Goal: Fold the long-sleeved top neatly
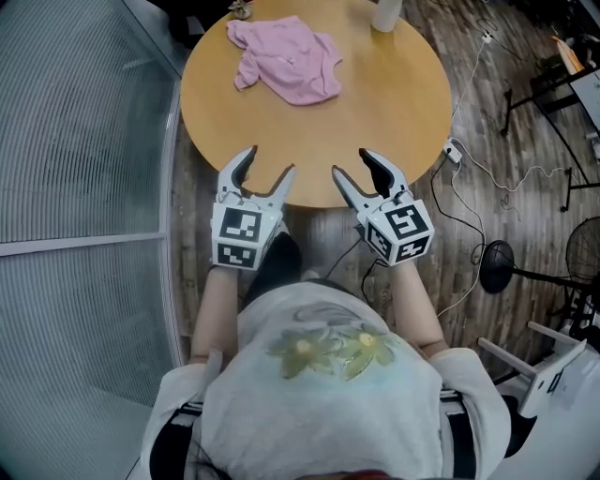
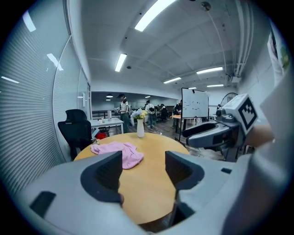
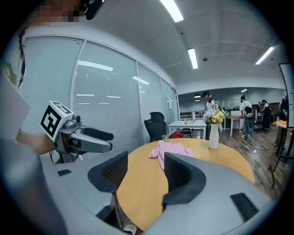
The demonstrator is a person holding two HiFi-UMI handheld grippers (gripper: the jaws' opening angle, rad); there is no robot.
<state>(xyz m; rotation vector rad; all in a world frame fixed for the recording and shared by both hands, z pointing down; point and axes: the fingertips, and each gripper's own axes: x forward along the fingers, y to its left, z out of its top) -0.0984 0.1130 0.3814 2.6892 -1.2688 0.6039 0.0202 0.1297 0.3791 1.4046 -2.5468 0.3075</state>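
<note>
Crumpled pink long-sleeved top (image 1: 286,58) lies at far side of round wooden desk (image 1: 375,112). White vase (image 3: 213,136) holding flowers (image 3: 216,117) stands near it, not touching. Left gripper (image 1: 269,167) and right gripper (image 1: 353,166) at near edge, both wide, empty.

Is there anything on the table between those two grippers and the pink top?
Nothing visible. Only bare table lies between the left gripper and right gripper, both open at the near edge, and the top on the far side. The vase stands off to its side.
</note>
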